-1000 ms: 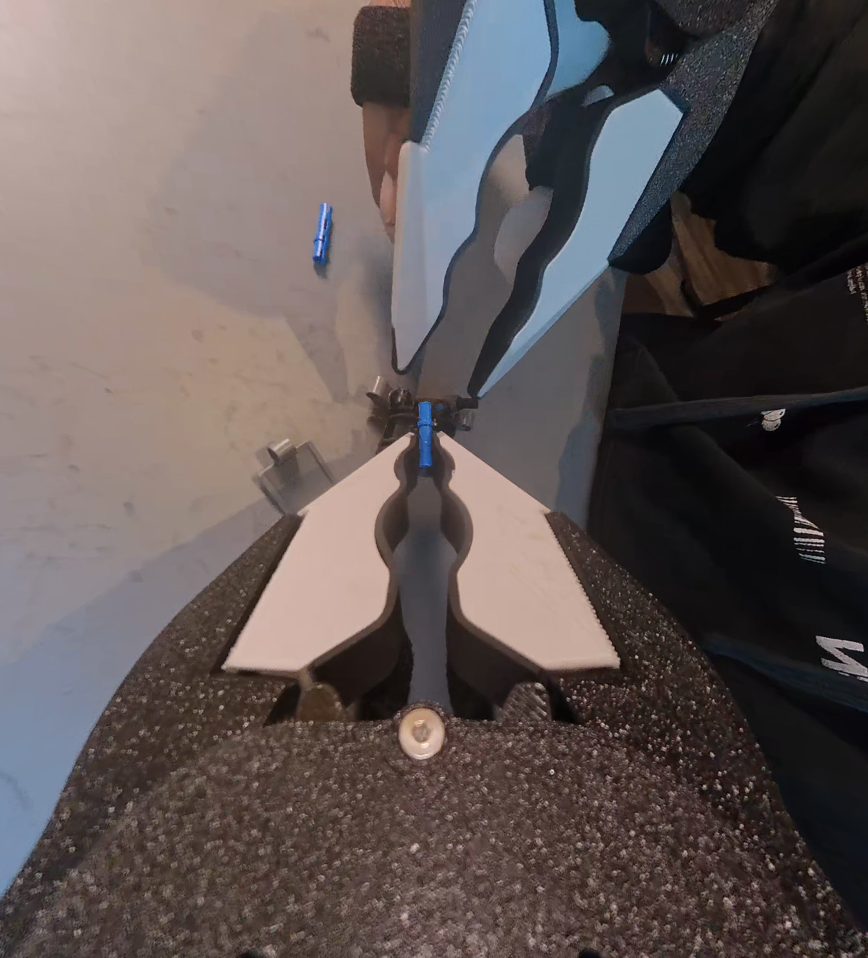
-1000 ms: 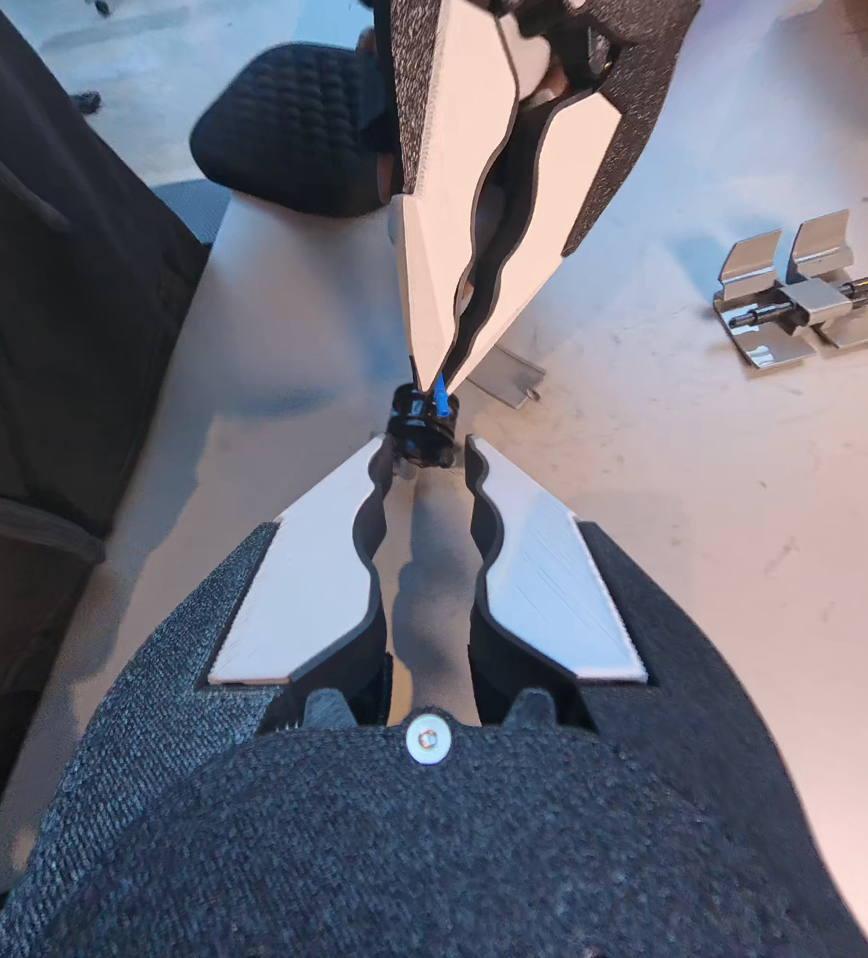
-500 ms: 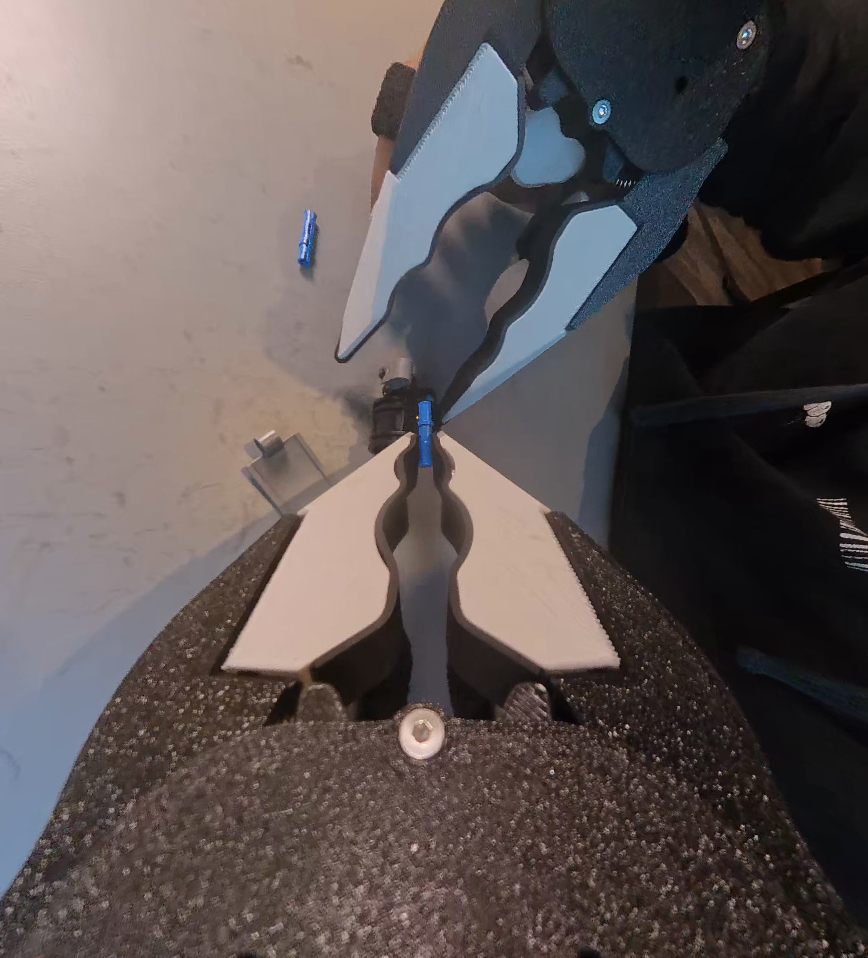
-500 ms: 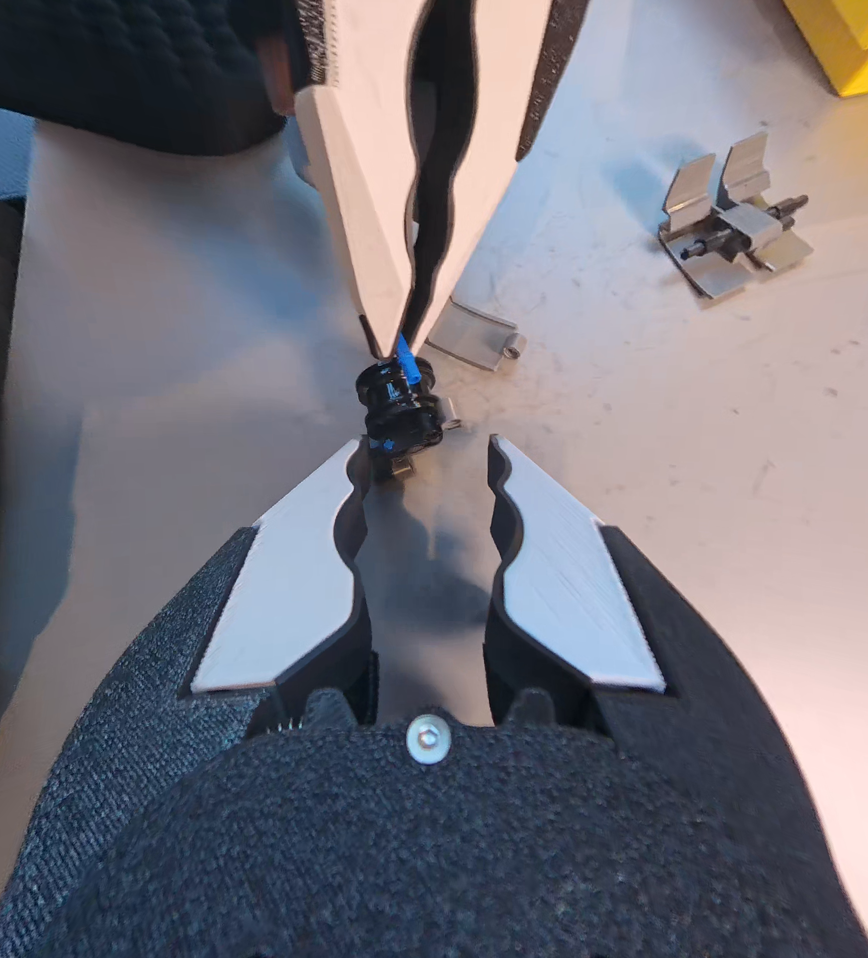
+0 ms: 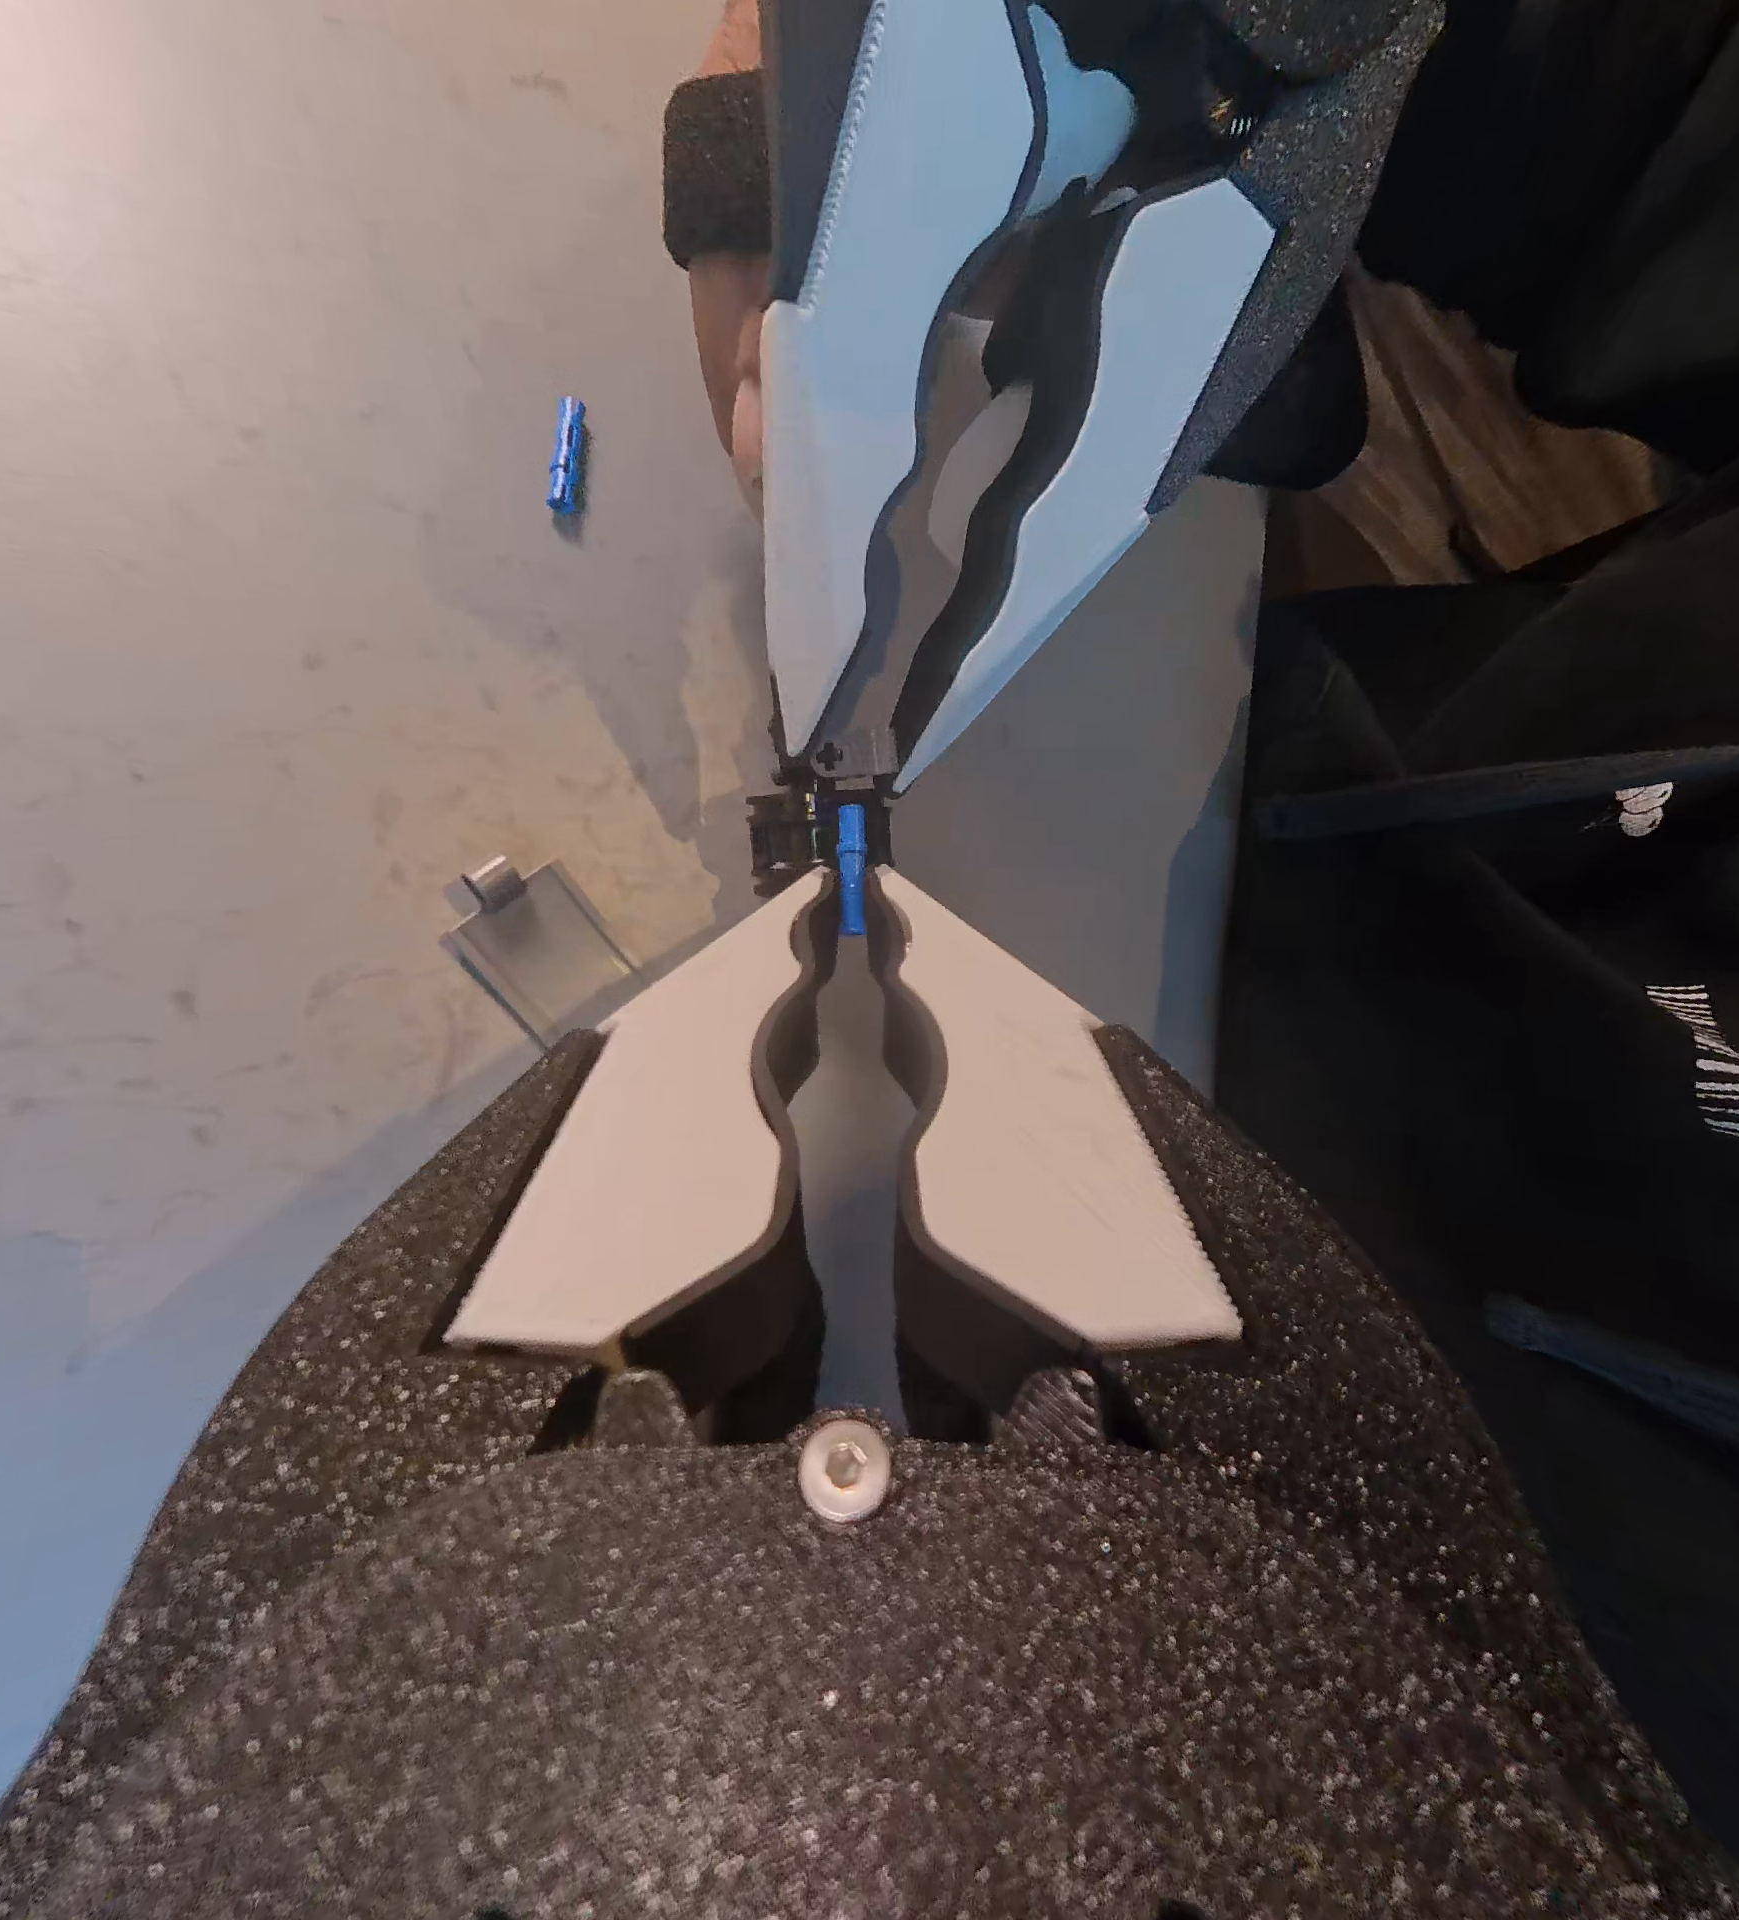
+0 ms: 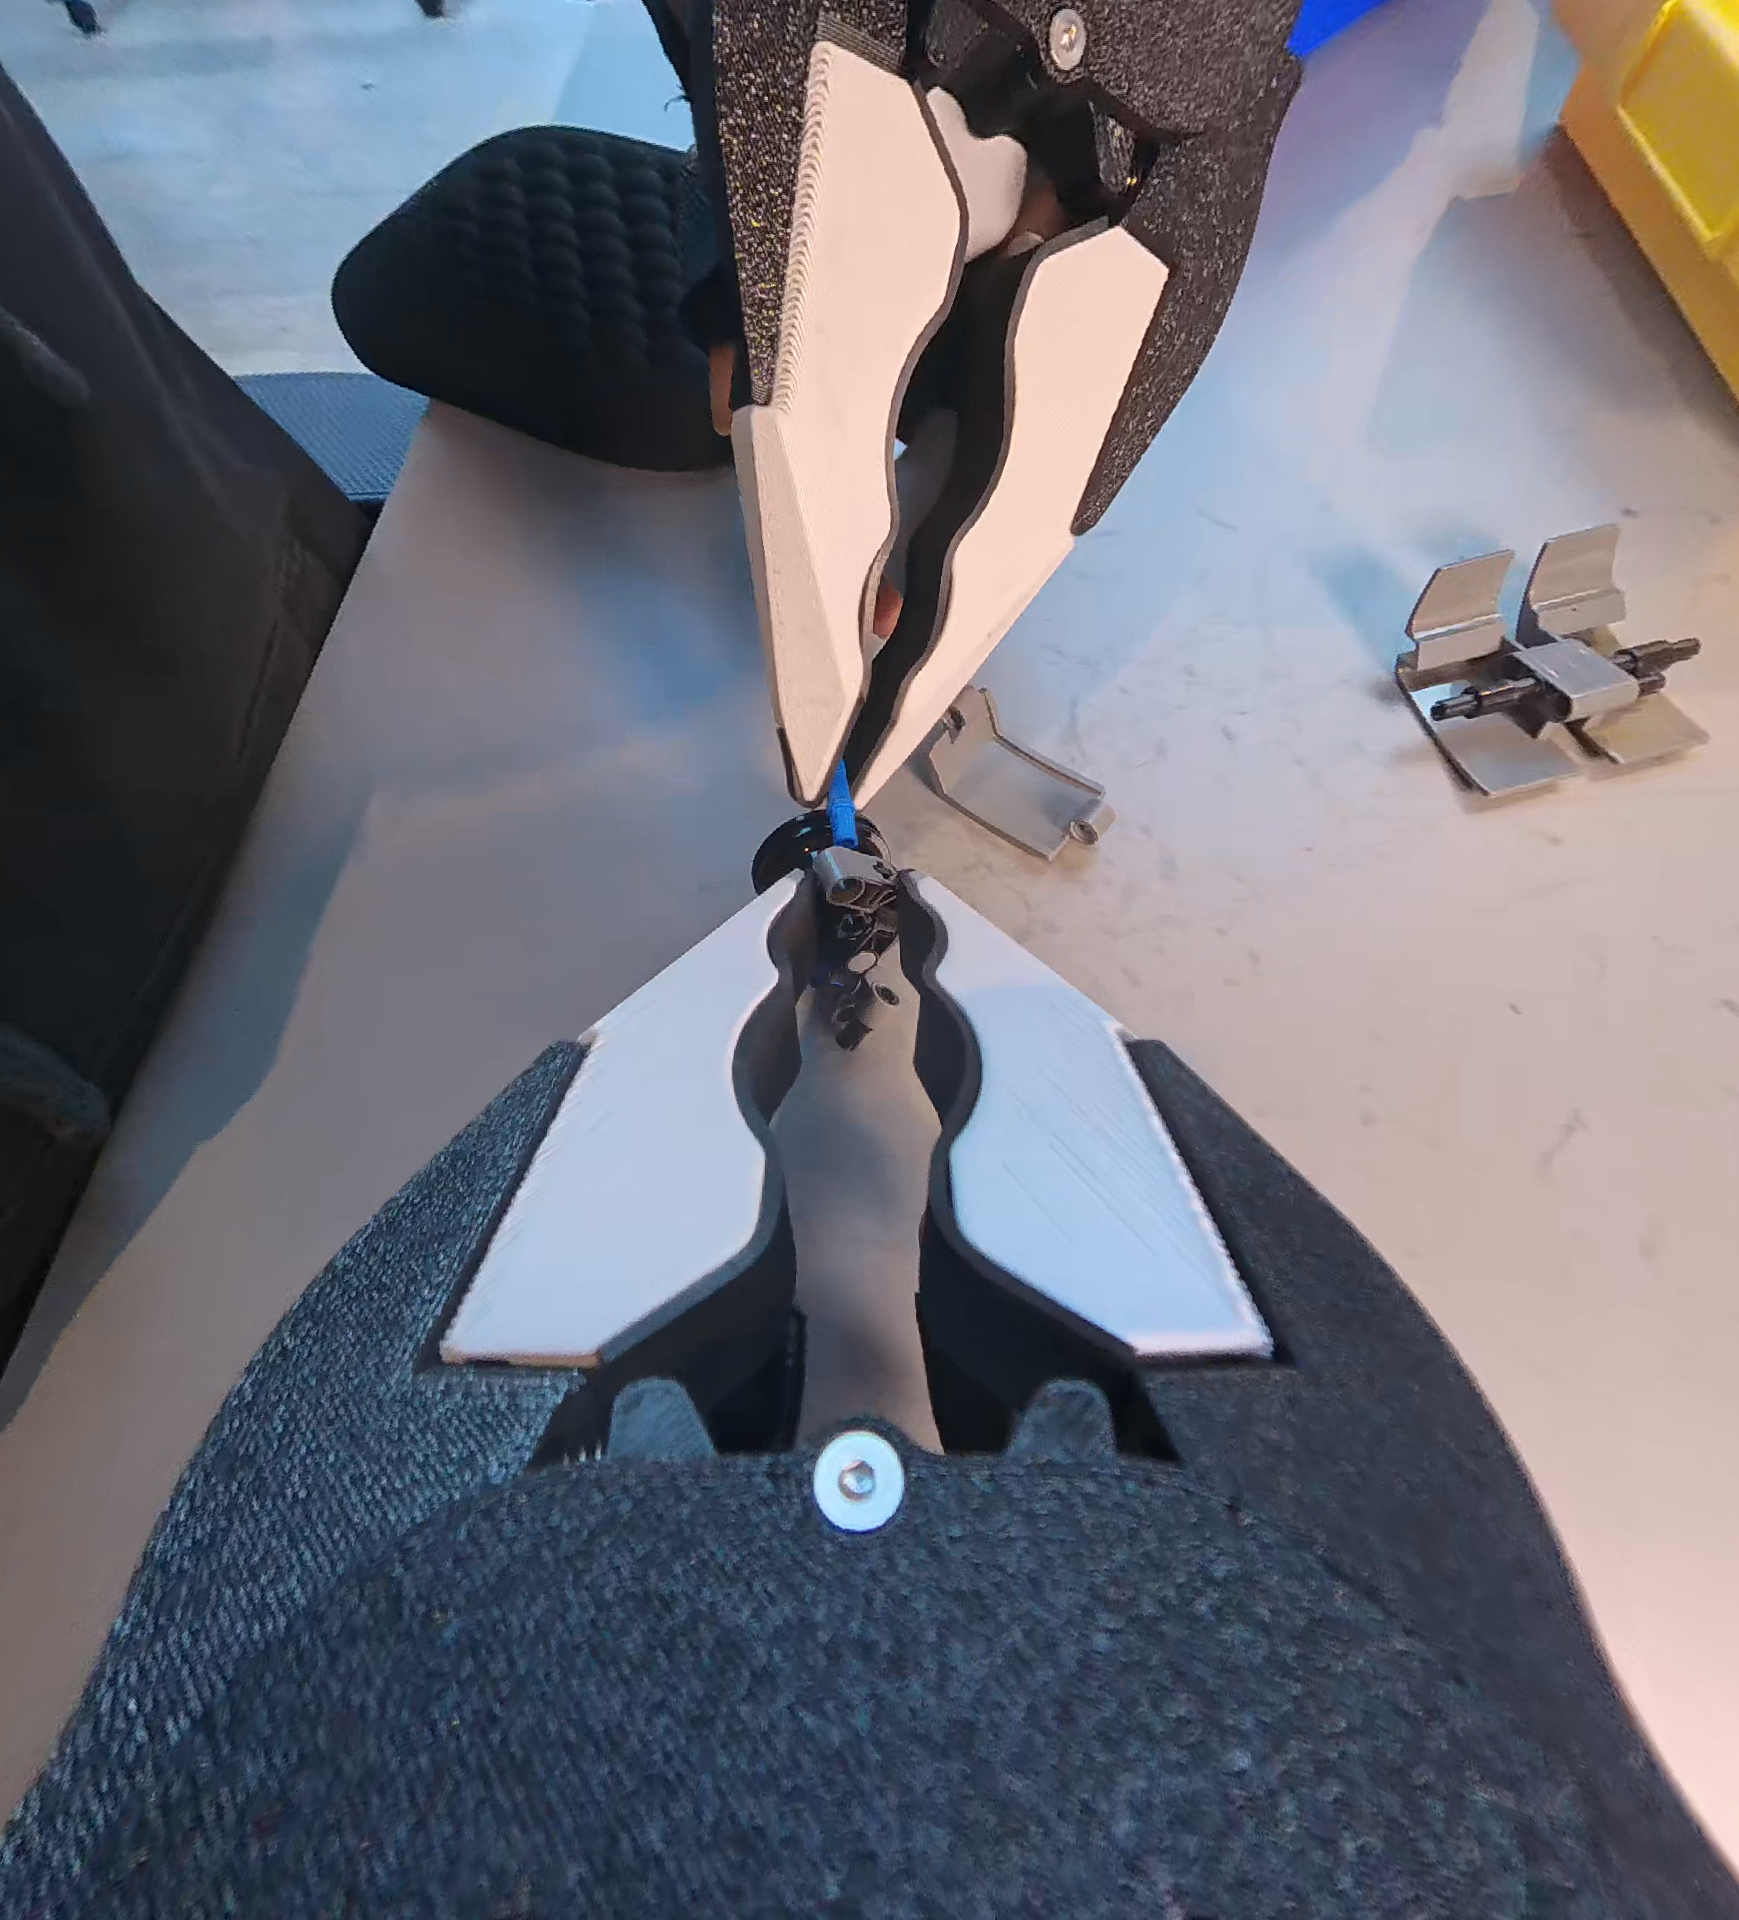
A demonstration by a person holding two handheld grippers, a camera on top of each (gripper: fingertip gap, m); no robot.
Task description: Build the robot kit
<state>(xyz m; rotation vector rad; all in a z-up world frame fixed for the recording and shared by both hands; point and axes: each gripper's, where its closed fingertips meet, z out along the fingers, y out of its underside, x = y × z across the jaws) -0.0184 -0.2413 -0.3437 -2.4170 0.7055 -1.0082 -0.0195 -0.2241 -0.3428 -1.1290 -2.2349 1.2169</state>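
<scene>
My left gripper [image 5: 849, 881] is shut on a small blue pin [image 5: 850, 868] that sticks out past its tips. My right gripper [image 6: 849, 885] is shut on a small black wheel-and-axle assembly with a grey connector [image 6: 849, 883]. The two grippers face each other tip to tip just above the table. In the right wrist view the left gripper [image 6: 829, 792] comes down from above, and the blue pin [image 6: 841, 802] touches the assembly's grey connector. In the left wrist view the right gripper [image 5: 834, 764] holds the black assembly [image 5: 792, 831] right at the pin's end.
A loose blue pin [image 5: 566, 454] lies on the pale table [image 5: 169, 675]. A grey panel piece [image 6: 1016, 774] lies beside the grippers. A grey winged assembly with a black axle [image 6: 1551, 665] lies to the right, near a yellow bin [image 6: 1717, 187]. A black chair seat [image 6: 532, 301] and dark clothing stand at the table edge. The tips of both grippers are at nearly the same place.
My right gripper was open behind the black assembly half a second ago; it has moved in and closed on it. The left gripper has kept its grip on the blue pin.
</scene>
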